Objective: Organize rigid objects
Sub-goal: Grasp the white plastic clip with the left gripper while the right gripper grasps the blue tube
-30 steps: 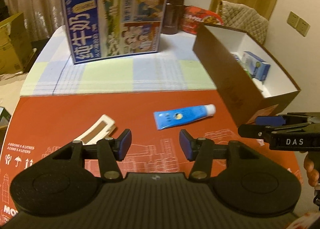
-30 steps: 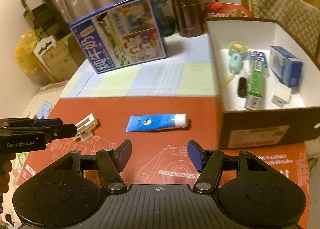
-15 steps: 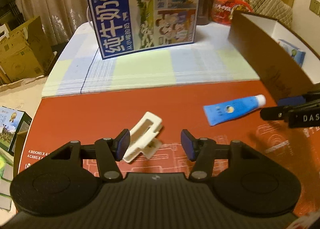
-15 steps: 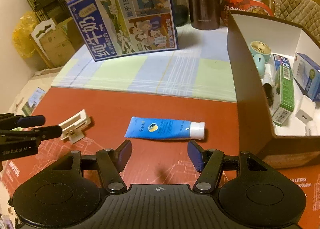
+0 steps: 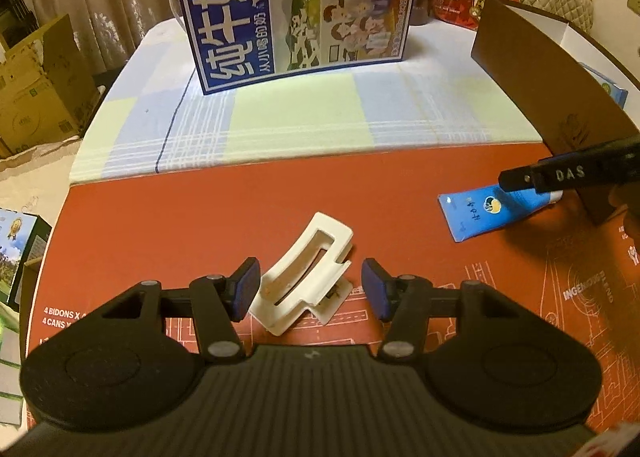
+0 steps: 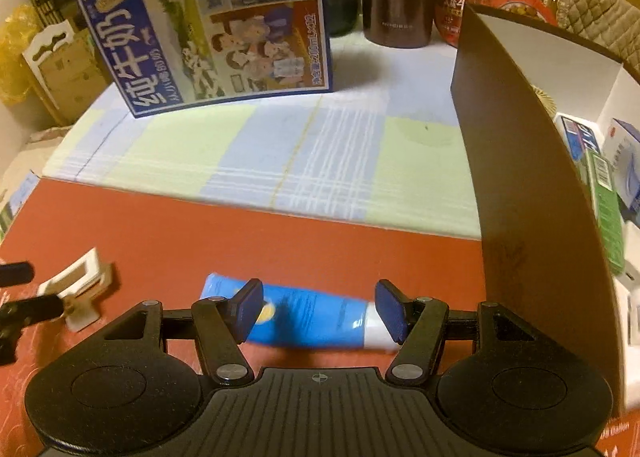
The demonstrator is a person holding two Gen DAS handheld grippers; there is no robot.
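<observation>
Here, left tongs (image 5: 310, 291) agape around white clip (image 5: 306, 285) (untouched), right tongs (image 6: 320, 309) straddling blue tube (image 6: 308, 317).

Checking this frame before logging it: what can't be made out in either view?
- Brown box contents: the near wall hides most in both views; the right wrist view shows only slivers at its right edge.
- Blue tube: its cap end sits behind the right gripper in the left wrist view.
- White clip: pad contact with the left gripper is unclear.
</observation>
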